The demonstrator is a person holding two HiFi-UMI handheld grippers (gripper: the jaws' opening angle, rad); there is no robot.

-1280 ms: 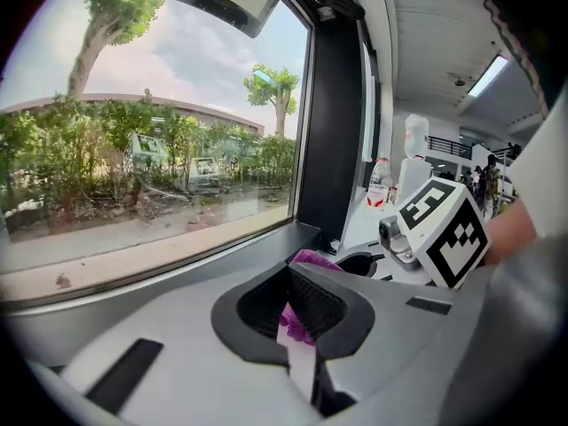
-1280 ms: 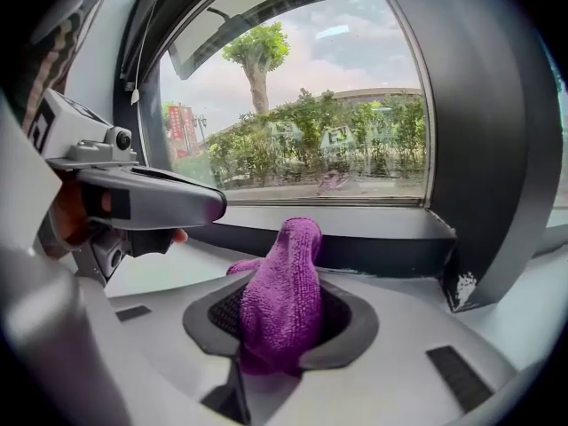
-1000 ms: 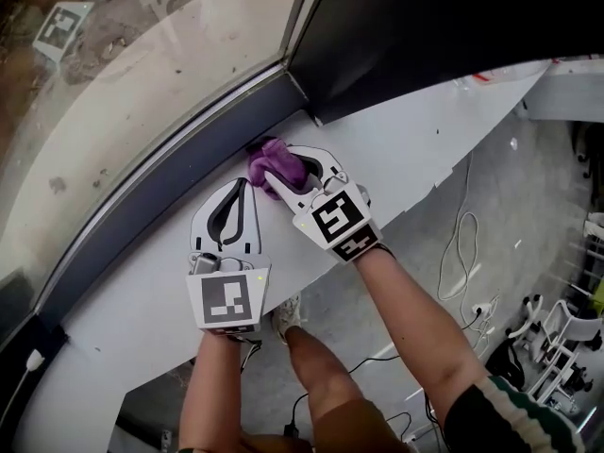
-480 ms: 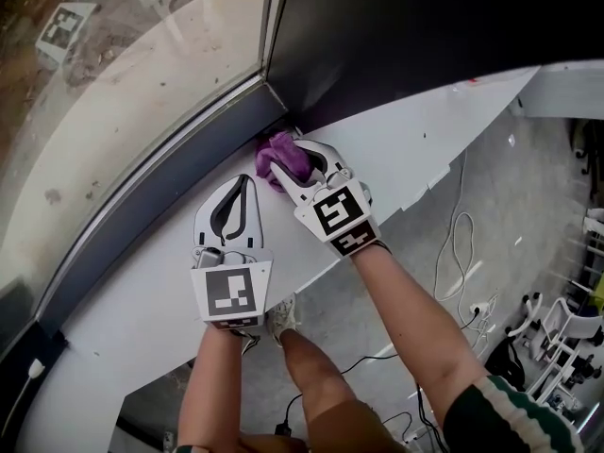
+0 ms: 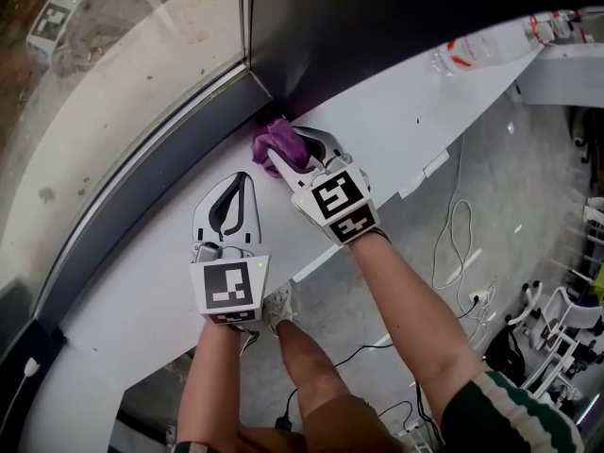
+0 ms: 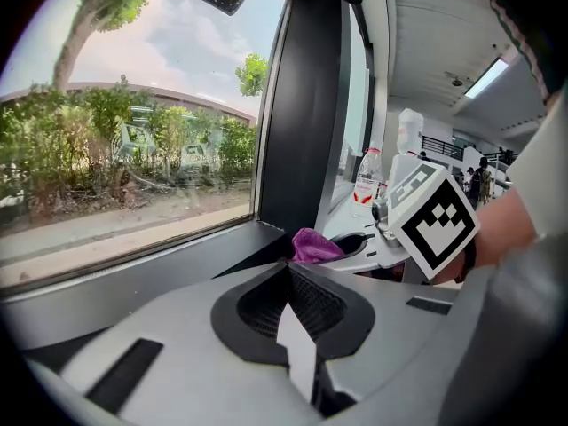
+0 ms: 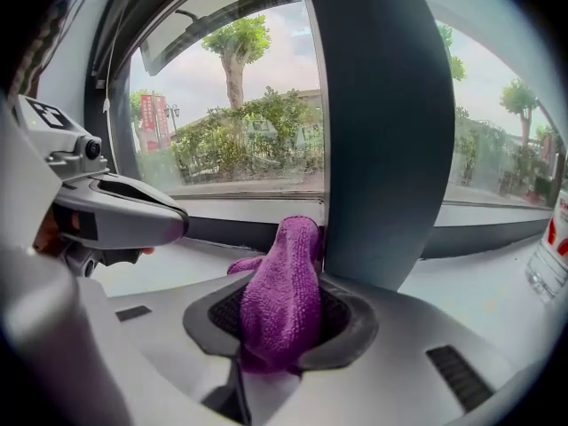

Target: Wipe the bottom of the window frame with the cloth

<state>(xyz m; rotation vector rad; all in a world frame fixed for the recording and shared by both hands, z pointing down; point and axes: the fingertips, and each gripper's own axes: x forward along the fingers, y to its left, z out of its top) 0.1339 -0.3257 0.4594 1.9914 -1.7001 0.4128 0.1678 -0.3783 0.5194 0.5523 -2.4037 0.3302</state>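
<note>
1. My right claw [image 5: 294, 159] was clamped on the purple cloth [image 7: 286, 295]. The cloth was bunched between the jaws, with a thick fold sticking out past the tips.
2. That fold was pressed into the far corner, where the dark bottom strip of the window frame [image 5: 160, 182] met the dark upright post [image 7: 382, 149]. So the cloth was on the frame, at the right end of the strip.
3. My left claw [image 6: 289, 278] was pinched closed with nothing in it. It lay flat on the white sill [image 5: 142, 281], just left of and nearer than the right claw.
4. Beyond the strip was the window glass [image 5: 113, 92], and a plastic bottle [image 5: 472, 50] stood well off to the right on the sill.
5. I judged the wiping to be under way, with the corner getting its pass. The long run of strip sweeping away to the left showed no plain sign of being either wiped or dirty. I would count that stretch as possibly left to do.
</note>
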